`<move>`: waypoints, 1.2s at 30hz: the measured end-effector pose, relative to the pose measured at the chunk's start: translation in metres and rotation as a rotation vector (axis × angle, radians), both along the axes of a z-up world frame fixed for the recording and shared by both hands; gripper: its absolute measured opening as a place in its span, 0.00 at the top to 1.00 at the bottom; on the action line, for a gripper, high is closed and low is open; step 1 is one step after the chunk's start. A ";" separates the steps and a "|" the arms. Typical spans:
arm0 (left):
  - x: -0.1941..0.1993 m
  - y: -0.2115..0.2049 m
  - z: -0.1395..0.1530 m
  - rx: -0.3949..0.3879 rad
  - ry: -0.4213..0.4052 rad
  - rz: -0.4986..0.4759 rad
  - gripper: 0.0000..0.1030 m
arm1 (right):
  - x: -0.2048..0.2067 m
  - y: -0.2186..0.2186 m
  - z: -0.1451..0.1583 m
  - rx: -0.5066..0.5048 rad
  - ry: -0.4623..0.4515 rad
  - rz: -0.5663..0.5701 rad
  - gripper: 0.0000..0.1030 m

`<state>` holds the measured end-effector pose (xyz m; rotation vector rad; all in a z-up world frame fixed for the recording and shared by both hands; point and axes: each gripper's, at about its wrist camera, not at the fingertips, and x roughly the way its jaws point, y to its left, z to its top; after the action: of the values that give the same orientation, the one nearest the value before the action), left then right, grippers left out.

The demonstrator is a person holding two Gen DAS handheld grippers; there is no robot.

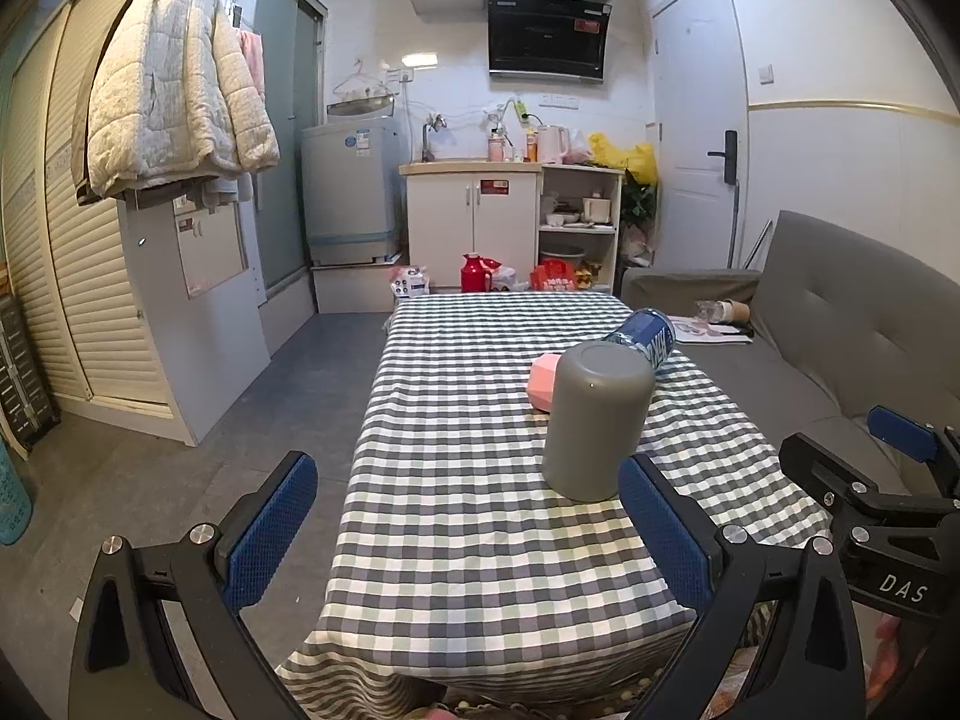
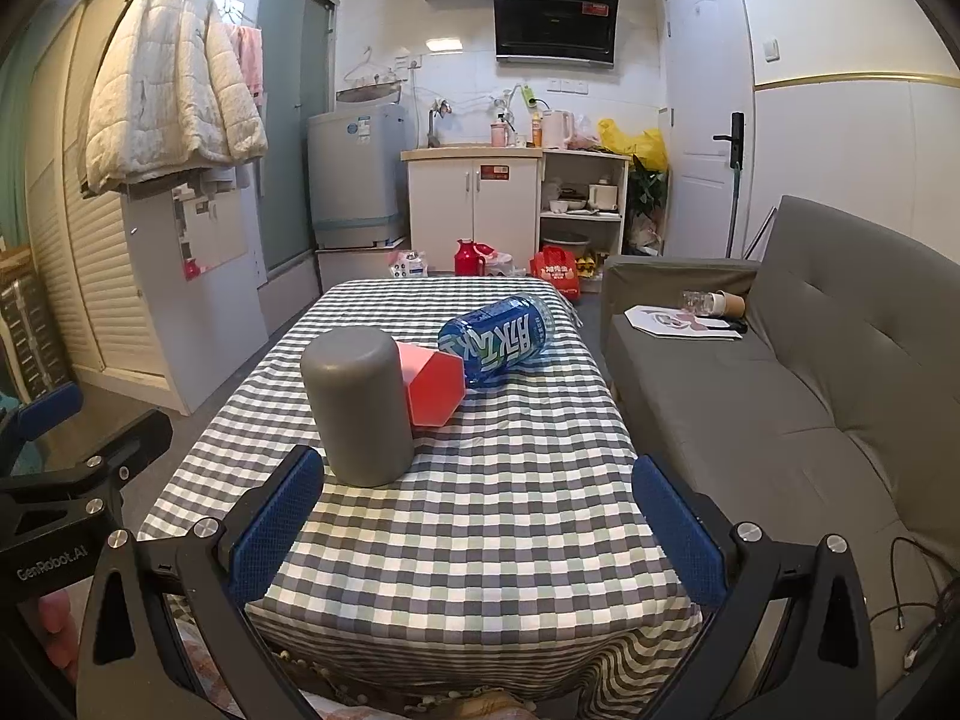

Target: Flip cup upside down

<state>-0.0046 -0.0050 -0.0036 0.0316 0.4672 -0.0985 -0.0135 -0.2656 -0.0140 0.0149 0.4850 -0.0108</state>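
Both hand-held grippers sit at the table's near edge, each with jaws spread wide, nothing between them. Left hand-held gripper (image 1: 468, 531) hangs partly off the table's left side: its left pad (image 1: 273, 531) is over the floor, its right pad (image 1: 663, 531) just beside the cup's base, contact unclear. Right hand-held gripper (image 2: 477, 531) is over the cloth, its left pad (image 2: 276, 525) close to the cup's base, not clearly touching. Each gripper's body shows at the edge of the other's view.

Cup (image 1: 597, 420): plain grey, standing on the table (image 1: 456, 540) with its closed end up, mouth down on the checked cloth. Slight lean in both views, may just be the lens. It's on the near half of the table, between the two grippers.

Right behind the cup, touching or nearly so: a pink faceted box (image 2: 435, 384). Behind that box, a blue bottle (image 2: 498, 333) lying on its side, white lettering on the label, near the table's right edge.

Right of the table: grey sofa (image 2: 780, 396) with a sheet of paper and a brown paper cup (image 2: 729, 303) lying on the seat.

Beyond the table's far end: red flask (image 1: 474, 272) and red bag (image 1: 555, 276) on the floor, white cabinet (image 1: 474, 222) with sink and kettle on top, washing machine (image 1: 351, 186) to its left. White jacket (image 1: 174, 84) hangs on the wall left of the table.
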 end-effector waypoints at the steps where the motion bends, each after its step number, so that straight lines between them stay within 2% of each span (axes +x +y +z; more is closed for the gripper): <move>1: 0.000 0.000 0.000 -0.001 0.001 0.000 0.00 | 0.000 0.000 0.000 0.000 0.000 0.000 0.00; 36: 0.000 0.006 0.002 -0.008 -0.005 0.015 0.00 | 0.002 -0.001 -0.002 -0.001 0.006 -0.005 0.00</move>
<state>-0.0049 0.0006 -0.0015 0.0202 0.4618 -0.0855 -0.0119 -0.2665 -0.0161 0.0148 0.4912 -0.0159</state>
